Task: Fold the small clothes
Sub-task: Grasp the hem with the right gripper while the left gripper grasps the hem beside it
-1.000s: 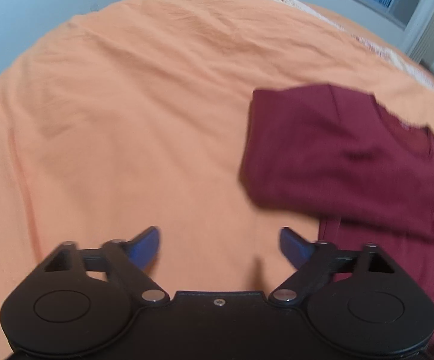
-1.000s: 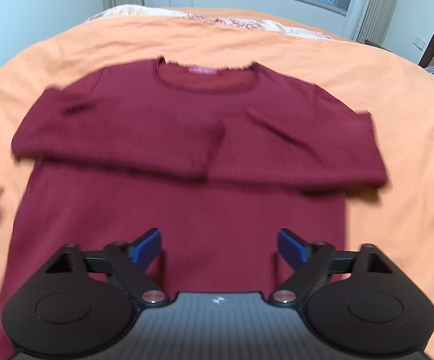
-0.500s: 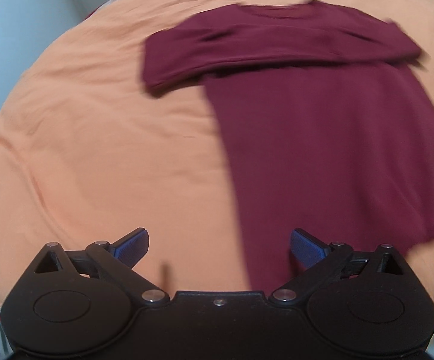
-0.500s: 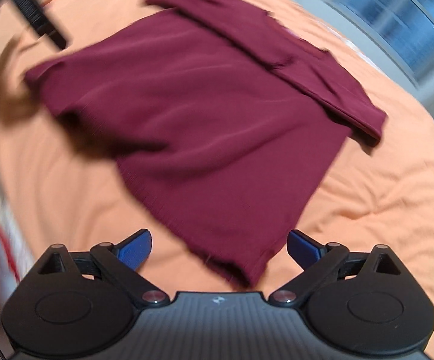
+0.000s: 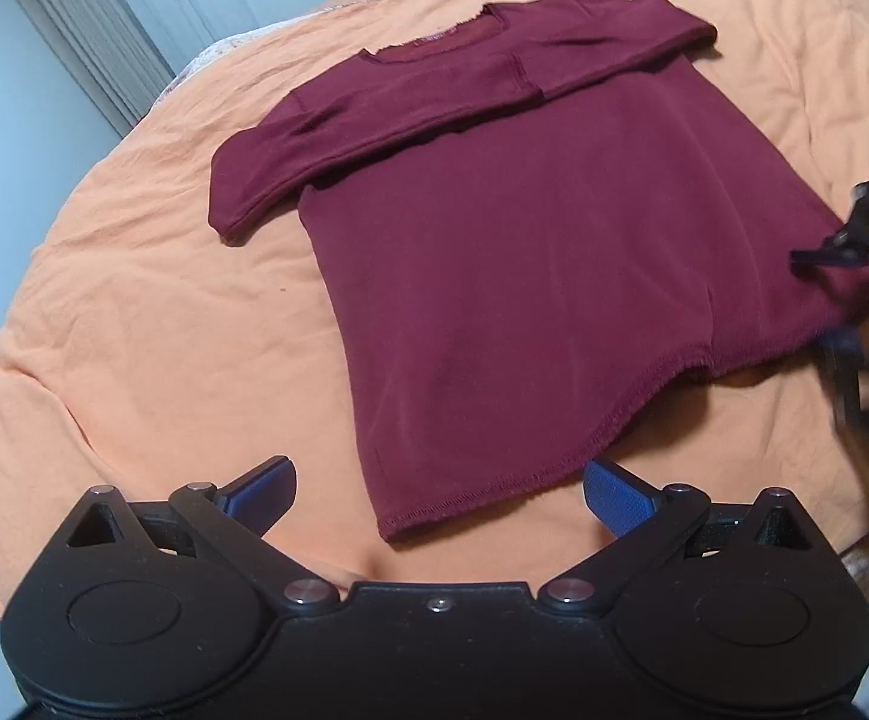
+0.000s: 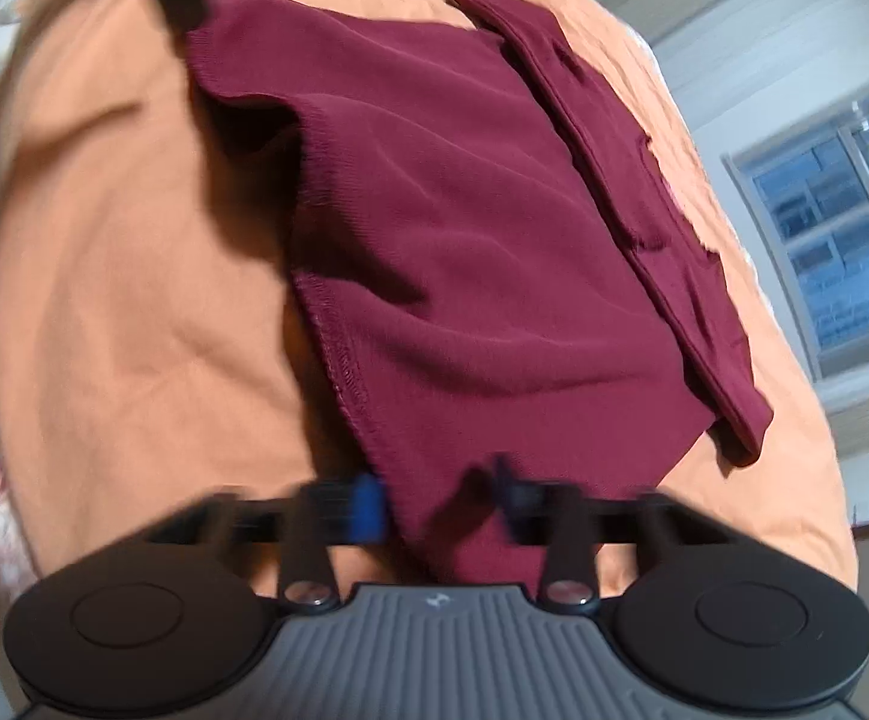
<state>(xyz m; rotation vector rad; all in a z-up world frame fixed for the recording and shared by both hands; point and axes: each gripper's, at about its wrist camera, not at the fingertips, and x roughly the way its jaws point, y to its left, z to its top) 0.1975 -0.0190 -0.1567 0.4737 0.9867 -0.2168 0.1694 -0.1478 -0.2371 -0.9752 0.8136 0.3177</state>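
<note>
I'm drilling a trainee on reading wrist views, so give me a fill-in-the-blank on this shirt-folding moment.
1. The maroon shirt lies on an ___ bedspread.
2. Both of its ___ are folded across the chest.
3. The left gripper has its jaws ___.
4. The right gripper has a ___ of the shirt's hem between its fingers.

Missing words: orange; sleeves; open; corner

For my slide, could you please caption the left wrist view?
Open left gripper at the hem of a maroon shirt, sleeves folded in, on an orange bedspread.

Bare bedspread (image 5: 152, 324) left of sweater (image 5: 524, 252)
</note>
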